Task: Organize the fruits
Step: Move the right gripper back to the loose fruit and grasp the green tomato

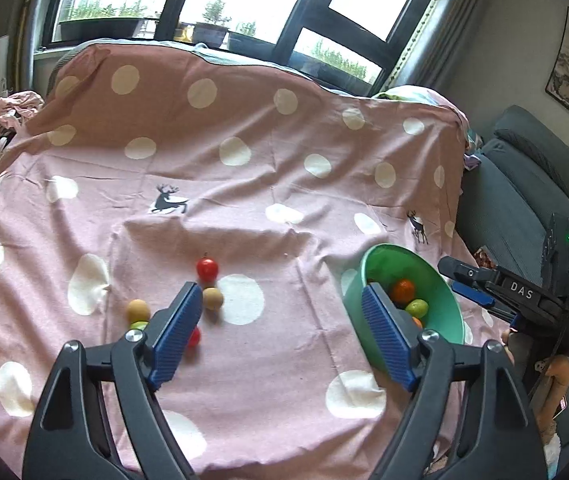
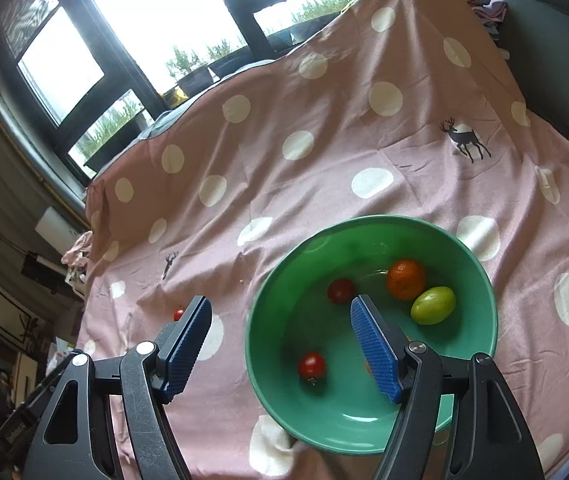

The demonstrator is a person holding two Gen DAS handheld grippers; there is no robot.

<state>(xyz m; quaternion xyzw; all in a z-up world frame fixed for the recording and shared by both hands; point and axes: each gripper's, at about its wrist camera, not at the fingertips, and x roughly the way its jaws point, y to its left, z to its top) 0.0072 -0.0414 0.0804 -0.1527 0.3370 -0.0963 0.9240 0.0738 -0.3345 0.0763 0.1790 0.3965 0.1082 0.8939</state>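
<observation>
Both claws are held open and empty: the left claw [image 1: 280, 316] hangs over loose fruit at lower left of its view, the right claw [image 2: 280, 334] above the green bowl [image 2: 480, 272] at lower centre of its view. An orange [image 2: 406, 279], a lime [image 2: 433, 305] and two red fruits [image 2: 312, 365] are gathered in the bowl. A red fruit [image 1: 207, 269] and tan balls [image 1: 212, 298] are left on the cloth [image 1: 244, 200], probably next to be collected.

Right gripper [image 1: 474, 286] body: "DAS", white letters on black.
Tomato [image 2: 312, 365] in bowl: small mark, unreadable.
</observation>
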